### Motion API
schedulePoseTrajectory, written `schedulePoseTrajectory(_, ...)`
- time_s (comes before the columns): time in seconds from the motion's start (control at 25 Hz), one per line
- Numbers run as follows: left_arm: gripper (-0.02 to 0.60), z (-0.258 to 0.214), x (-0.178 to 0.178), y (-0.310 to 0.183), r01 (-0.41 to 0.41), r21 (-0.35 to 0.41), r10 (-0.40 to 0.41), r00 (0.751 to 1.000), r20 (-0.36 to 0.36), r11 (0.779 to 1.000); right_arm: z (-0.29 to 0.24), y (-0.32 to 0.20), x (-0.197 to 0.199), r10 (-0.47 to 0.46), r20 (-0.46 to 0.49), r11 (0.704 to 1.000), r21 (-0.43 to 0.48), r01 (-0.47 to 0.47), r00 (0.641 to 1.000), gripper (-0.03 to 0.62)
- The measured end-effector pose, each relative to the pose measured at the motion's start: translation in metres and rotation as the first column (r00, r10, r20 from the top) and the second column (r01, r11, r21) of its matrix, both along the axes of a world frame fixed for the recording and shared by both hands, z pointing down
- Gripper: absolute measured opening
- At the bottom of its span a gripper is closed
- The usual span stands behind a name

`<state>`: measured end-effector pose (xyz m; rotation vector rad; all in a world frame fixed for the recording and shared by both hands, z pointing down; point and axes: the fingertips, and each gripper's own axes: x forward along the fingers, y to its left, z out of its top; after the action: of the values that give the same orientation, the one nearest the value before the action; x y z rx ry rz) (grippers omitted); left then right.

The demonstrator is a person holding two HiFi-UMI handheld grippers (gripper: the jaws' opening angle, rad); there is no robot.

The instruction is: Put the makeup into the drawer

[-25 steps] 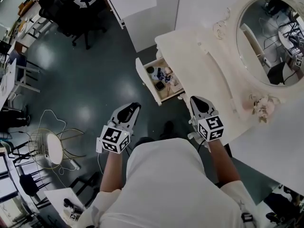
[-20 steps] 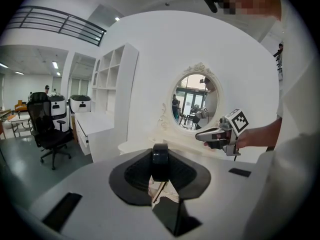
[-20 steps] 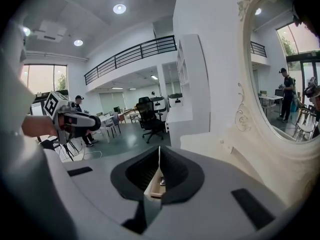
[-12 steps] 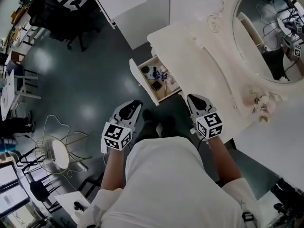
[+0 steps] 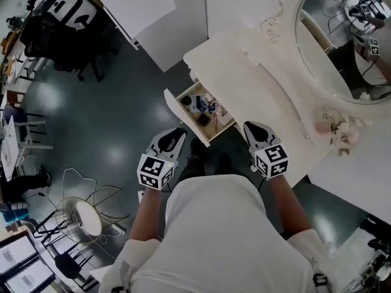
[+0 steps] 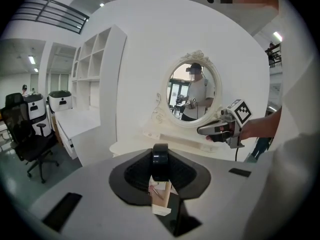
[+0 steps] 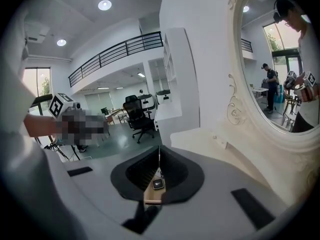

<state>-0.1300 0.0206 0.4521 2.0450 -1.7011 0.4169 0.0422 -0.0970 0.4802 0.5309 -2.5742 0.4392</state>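
The wooden drawer [image 5: 183, 118] of the white vanity [image 5: 256, 72] stands pulled out, with several makeup items [image 5: 203, 107] and a black square compact [image 5: 202, 119] inside. My left gripper [image 5: 175, 137] hovers just left of the drawer front. It is shut on a black round makeup piece [image 6: 160, 161], held on edge between the pads. Below that piece the drawer [image 6: 161, 198] shows through the jaws. My right gripper [image 5: 252, 127] hangs right of the drawer by the vanity's front edge, shut and empty. The black square compact [image 7: 158, 184] shows beneath its jaws. The right gripper [image 6: 215, 130] also shows in the left gripper view.
An oval mirror [image 5: 342, 41] with an ornate frame rises behind the vanity, with a small flower ornament [image 5: 339, 130] at its base. A white cabinet [image 5: 140, 11] stands left of the vanity. A black office chair [image 5: 55, 23] and a wire stool [image 5: 85, 215] stand on the dark floor.
Both grippers have drifted toward the open drawer, the left one further. The left still holds the black round piece. The head view has swung slightly.
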Motion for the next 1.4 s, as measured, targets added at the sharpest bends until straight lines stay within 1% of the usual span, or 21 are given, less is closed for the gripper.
schedulePoseTrajectory(0.2, 0.075, 0.028, -0.011, -0.021, -0.089, -0.055, 0.087, 0.996, -0.030, 0.995, 0.011, -0.004, -0.017, 0.050, -0.040, 0.998, -0.022, -0.050, 0.998, 0.029)
schedulePoseTrajectory(0.4, 0.075, 0.055, -0.018, -0.044, -0.182, -0.104, 0.180, 0.983, -0.033, 0.978, 0.029, -0.005, -0.031, 0.081, -0.082, 0.995, -0.049, -0.085, 0.993, 0.029)
schedulePoseTrajectory(0.56, 0.075, 0.075, -0.019, -0.056, -0.257, -0.144, 0.254, 0.966, -0.041, 0.956, 0.045, -0.002, -0.039, 0.122, -0.098, 0.988, -0.082, -0.130, 0.988, 0.029)
schedulePoseTrajectory(0.72, 0.075, 0.093, -0.017, -0.065, -0.334, -0.188, 0.333, 0.942, -0.038, 0.923, 0.060, 0.003, -0.043, 0.149, -0.119, 0.981, -0.106, -0.162, 0.982, 0.029)
schedulePoseTrajectory(0.92, 0.075, 0.126, -0.009, -0.072, -0.436, -0.240, 0.440, 0.897, -0.037, 0.868, 0.078, 0.009, -0.042, 0.195, -0.150, 0.968, -0.131, -0.215, 0.969, 0.029)
schedulePoseTrajectory(1.04, 0.075, 0.147, -0.002, -0.078, -0.495, -0.283, 0.506, 0.862, -0.039, 0.822, 0.089, 0.010, -0.042, 0.209, -0.167, 0.963, -0.135, -0.233, 0.963, 0.029)
schedulePoseTrajectory(1.16, 0.075, 0.168, 0.006, -0.078, -0.554, -0.325, 0.577, 0.816, -0.031, 0.766, 0.096, 0.019, -0.042, 0.218, -0.191, 0.958, -0.144, -0.247, 0.957, 0.029)
schedulePoseTrajectory(1.28, 0.075, 0.193, 0.016, -0.077, -0.607, -0.376, 0.653, 0.758, -0.009, 0.700, 0.105, 0.023, -0.040, 0.241, -0.203, 0.948, -0.159, -0.275, 0.949, 0.029)
schedulePoseTrajectory(1.4, 0.075, 0.217, 0.030, -0.076, -0.648, -0.418, 0.711, 0.703, -0.005, 0.637, 0.115, 0.027, -0.038, 0.264, -0.205, 0.934, -0.189, -0.303, 0.942, 0.029)
